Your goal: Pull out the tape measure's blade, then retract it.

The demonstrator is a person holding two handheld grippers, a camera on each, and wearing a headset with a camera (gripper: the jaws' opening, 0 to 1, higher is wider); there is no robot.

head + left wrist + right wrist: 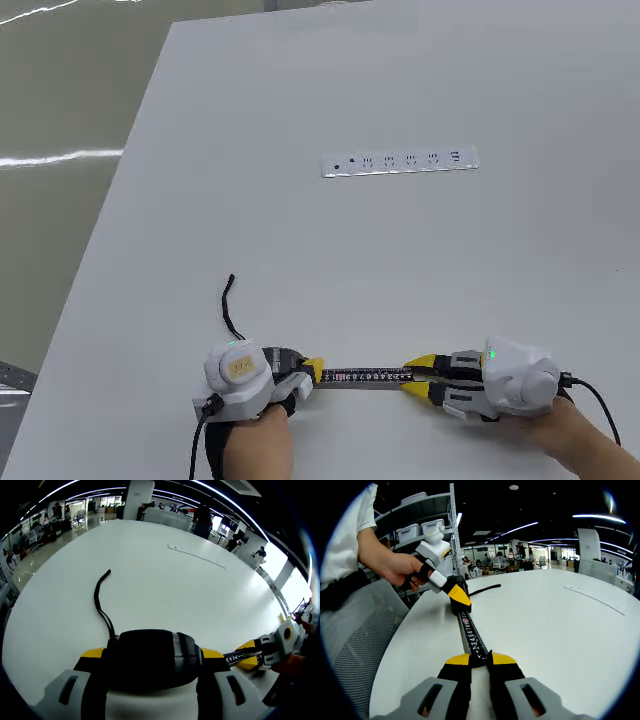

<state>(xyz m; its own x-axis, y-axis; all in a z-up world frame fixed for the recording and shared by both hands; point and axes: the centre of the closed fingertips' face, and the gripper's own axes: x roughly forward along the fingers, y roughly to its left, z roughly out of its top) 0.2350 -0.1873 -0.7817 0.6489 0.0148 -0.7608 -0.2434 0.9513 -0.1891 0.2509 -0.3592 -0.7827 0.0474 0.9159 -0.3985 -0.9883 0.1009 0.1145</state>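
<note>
Blade (470, 632) lies drawn out; left gripper (302, 374) clamps tape measure case (150, 660); right gripper (479, 661) pinches its end.

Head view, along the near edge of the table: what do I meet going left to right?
left gripper → tape measure case held in it → blade, pulled out → right gripper, shut on the blade's end.

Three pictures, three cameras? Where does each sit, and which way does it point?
Head view: on the headset, facing down at the table; left hand and right hand show below.
Left gripper view: on the left gripper, facing across the table over the clamped tape measure case.
Right gripper view: on the right gripper, facing along the blade toward the left hand.
Shared: each gripper view shows the other gripper.
</note>
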